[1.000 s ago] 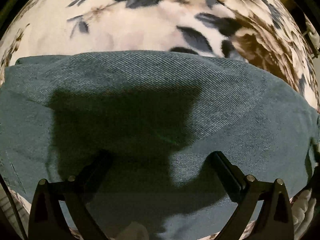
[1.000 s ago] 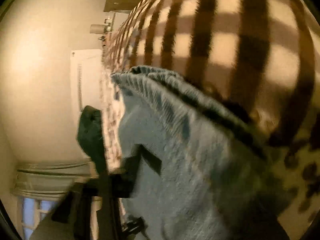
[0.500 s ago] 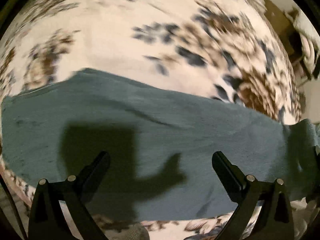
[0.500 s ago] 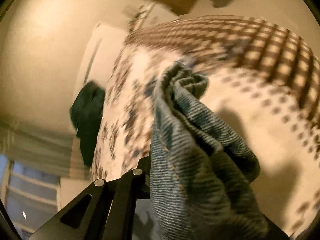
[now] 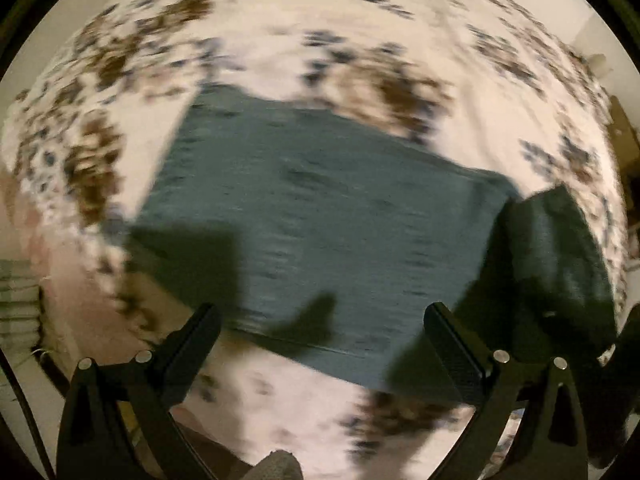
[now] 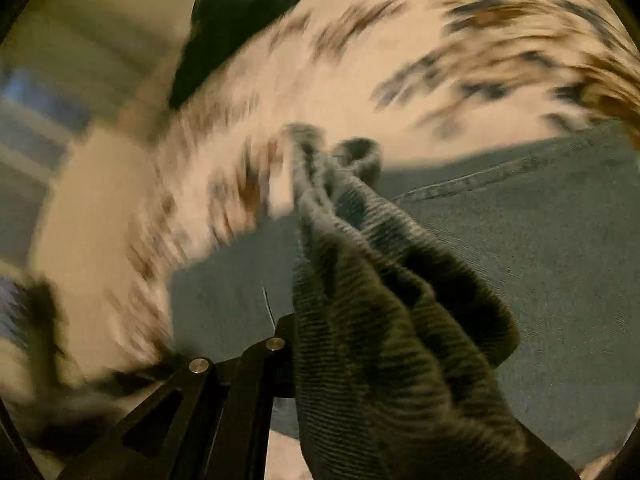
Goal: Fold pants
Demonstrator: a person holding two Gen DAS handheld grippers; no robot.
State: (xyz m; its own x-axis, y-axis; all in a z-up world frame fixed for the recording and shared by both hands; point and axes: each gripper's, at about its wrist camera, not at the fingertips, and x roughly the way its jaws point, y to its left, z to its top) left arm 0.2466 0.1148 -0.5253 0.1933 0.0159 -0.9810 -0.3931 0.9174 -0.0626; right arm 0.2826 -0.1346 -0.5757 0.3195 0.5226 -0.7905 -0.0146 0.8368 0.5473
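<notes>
Left gripper [image 5: 320, 332] spread wide, empty, lower frame. Right gripper [image 6: 304, 340] clamped on bunched pants [image 5: 320, 216] edge, lower centre. Rest flat mid-frame on floral bedspread [image 5: 280, 52]. Likely heavy, limp denim; best gripped at hems.

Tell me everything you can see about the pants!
The pants are blue-green denim with a ribbed weave and a stitched seam. Most of them lie spread flat on the flowery bedspread. One end is bunched into thick folds and lifted above the flat part, pinched in the right gripper. The left gripper hangs open above them, touching nothing and casting a shadow on the cloth. The pictures are blurry, so pockets or buttons cannot be made out.
</notes>
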